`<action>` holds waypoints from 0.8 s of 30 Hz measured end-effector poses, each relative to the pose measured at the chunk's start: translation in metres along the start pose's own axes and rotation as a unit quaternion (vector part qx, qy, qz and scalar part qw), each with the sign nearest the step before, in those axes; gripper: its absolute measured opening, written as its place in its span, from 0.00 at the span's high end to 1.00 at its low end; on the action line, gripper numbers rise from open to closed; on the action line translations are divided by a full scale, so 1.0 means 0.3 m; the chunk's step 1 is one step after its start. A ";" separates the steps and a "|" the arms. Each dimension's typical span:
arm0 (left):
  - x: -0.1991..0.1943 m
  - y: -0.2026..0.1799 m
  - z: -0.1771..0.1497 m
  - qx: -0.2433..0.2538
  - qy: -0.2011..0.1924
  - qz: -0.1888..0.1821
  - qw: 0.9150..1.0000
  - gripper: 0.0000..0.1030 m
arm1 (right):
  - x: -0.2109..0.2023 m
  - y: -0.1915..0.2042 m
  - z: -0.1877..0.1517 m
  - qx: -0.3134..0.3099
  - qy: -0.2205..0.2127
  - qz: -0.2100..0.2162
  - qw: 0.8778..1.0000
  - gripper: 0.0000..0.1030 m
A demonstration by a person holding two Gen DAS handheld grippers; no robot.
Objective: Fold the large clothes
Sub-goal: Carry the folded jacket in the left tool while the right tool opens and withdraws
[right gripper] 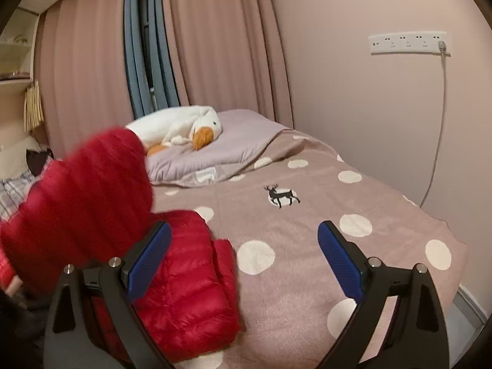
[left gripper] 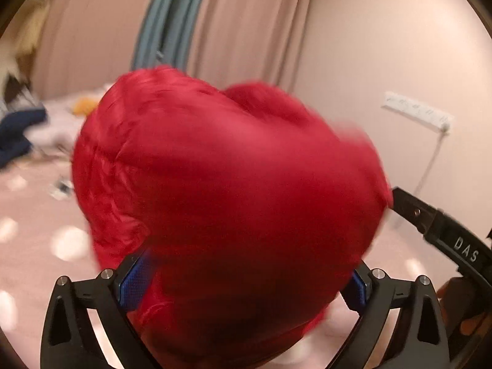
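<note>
A red quilted puffer jacket (left gripper: 233, 190) fills the left wrist view, blurred by motion. My left gripper (left gripper: 246, 279) is shut on a thick bunch of it, and its blue pads (left gripper: 135, 279) press the fabric from both sides. In the right wrist view the jacket (right gripper: 184, 289) lies partly folded on the bed's left, with one part (right gripper: 89, 190) lifted and blurred. My right gripper (right gripper: 246, 261) is open and empty, above the pink dotted blanket (right gripper: 307, 246), just right of the jacket. The right gripper's black body (left gripper: 442, 233) shows at the left wrist view's right edge.
A white plush duck (right gripper: 184, 129) lies on a grey pillow (right gripper: 233, 147) at the head of the bed. Pink curtains (right gripper: 221, 46) and a wall with a socket strip (right gripper: 407, 43) and cable stand behind. Shelves (right gripper: 15, 61) and other clothes (right gripper: 12, 190) lie left.
</note>
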State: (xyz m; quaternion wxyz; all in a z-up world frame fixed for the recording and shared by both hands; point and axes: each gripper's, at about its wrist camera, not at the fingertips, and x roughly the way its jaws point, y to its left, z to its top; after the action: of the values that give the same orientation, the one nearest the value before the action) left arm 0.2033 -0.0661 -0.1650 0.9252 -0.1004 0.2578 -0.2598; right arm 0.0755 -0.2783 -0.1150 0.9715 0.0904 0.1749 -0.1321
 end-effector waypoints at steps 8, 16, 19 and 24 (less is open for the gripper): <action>0.251 0.027 -0.114 -0.042 0.135 -0.124 0.982 0.04 | -0.114 -0.046 0.049 0.013 -0.017 -0.016 1.000 0.06; 0.244 -0.015 -0.150 -0.031 0.120 -0.092 0.988 0.04 | -0.083 -0.057 0.034 -0.001 0.003 -0.036 0.999 0.06; 0.248 -0.072 -0.156 -0.026 0.115 -0.088 0.989 0.04 | -0.084 -0.054 0.036 -0.009 0.000 -0.046 0.999 0.07; 0.249 -0.172 -0.256 -0.014 0.116 -0.081 0.990 0.04 | -0.090 -0.050 0.039 -0.006 0.000 -0.051 0.999 0.07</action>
State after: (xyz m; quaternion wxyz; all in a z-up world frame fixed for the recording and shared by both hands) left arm 0.1952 -0.1533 -0.2453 0.8635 -0.1032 0.3577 -0.3404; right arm 0.0505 -0.2891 -0.0964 0.9640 0.0750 0.1803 -0.1805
